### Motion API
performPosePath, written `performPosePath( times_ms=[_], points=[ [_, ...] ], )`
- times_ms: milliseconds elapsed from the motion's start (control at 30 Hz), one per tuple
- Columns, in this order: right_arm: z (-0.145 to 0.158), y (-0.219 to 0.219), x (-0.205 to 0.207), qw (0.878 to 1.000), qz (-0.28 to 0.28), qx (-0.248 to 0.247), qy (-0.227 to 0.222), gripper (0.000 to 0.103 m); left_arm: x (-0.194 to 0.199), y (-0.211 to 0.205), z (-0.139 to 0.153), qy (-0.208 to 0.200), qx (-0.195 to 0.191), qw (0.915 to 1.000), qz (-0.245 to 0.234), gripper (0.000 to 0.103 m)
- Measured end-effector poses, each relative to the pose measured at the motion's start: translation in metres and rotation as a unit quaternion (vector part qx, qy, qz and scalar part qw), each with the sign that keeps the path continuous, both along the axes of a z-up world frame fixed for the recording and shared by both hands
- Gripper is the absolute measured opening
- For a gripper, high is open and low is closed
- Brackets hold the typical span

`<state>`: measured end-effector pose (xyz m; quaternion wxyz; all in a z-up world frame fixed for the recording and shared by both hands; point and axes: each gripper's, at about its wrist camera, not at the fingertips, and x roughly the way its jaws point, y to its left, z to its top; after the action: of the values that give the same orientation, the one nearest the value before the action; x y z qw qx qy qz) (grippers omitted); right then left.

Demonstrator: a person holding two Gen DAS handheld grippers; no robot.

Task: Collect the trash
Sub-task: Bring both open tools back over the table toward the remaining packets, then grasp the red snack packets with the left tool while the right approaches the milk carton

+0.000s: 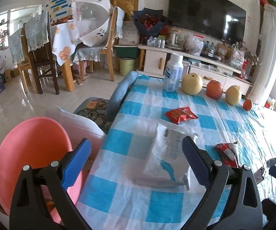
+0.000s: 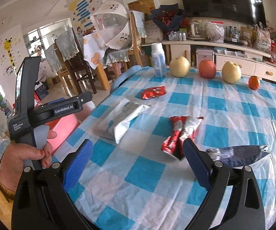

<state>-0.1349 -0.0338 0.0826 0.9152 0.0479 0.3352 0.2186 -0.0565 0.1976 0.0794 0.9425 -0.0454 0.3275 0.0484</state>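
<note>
On the blue-and-white checked tablecloth (image 1: 130,141) lie several wrappers. A large white-and-silver bag (image 1: 166,153) (image 2: 118,118) lies near the left table edge, partly between the fingers of my open left gripper (image 1: 136,161), which hovers over it. Farther back is a small red packet (image 1: 181,115) (image 2: 153,93). A crumpled red wrapper (image 2: 180,134) (image 1: 228,152) lies just ahead of my open right gripper (image 2: 138,163). A dark foil wrapper (image 2: 239,154) rests right of it. A pink bin (image 1: 32,149) (image 2: 63,128) stands below the table's left edge.
A white bottle (image 1: 173,72), two pears (image 1: 192,83), an apple (image 1: 214,89) and a small orange (image 1: 247,104) line the table's far edge. A person's hand (image 2: 28,153) holds the left gripper's handle. Chairs, a dining table and a TV cabinet stand beyond.
</note>
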Motion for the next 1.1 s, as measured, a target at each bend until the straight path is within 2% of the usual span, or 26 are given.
performPosePath(
  times_ms=[267, 467, 667, 800, 967, 1100],
  points=[
    [0.005, -0.043, 0.007, 0.999, -0.037, 0.017, 0.007, 0.094, 0.002, -0.031, -0.002, 0.009, -0.004, 0.9993, -0.035, 0.096],
    [0.011, -0.099, 0.017, 0.996, -0.083, 0.034, 0.011, 0.094, 0.002, -0.068, -0.006, 0.022, -0.009, 0.9970, -0.074, 0.096],
    [0.007, -0.167, 0.027, 0.990, -0.132, 0.048, 0.024, 0.094, 0.005, -0.119, -0.017, 0.054, -0.020, 0.9908, -0.123, 0.096],
    [-0.002, -0.200, 0.034, 0.987, -0.153, 0.033, 0.033, 0.094, 0.008, -0.147, -0.027, 0.074, -0.034, 0.9857, -0.148, 0.096],
    [-0.020, -0.217, 0.044, 0.987, -0.136, 0.051, 0.069, 0.094, 0.018, -0.172, -0.043, 0.102, -0.024, 0.9831, -0.150, 0.096],
    [-0.023, -0.212, 0.046, 0.989, -0.117, 0.038, 0.076, 0.094, 0.027, -0.186, -0.051, 0.115, -0.012, 0.9821, -0.149, 0.096]
  ],
)
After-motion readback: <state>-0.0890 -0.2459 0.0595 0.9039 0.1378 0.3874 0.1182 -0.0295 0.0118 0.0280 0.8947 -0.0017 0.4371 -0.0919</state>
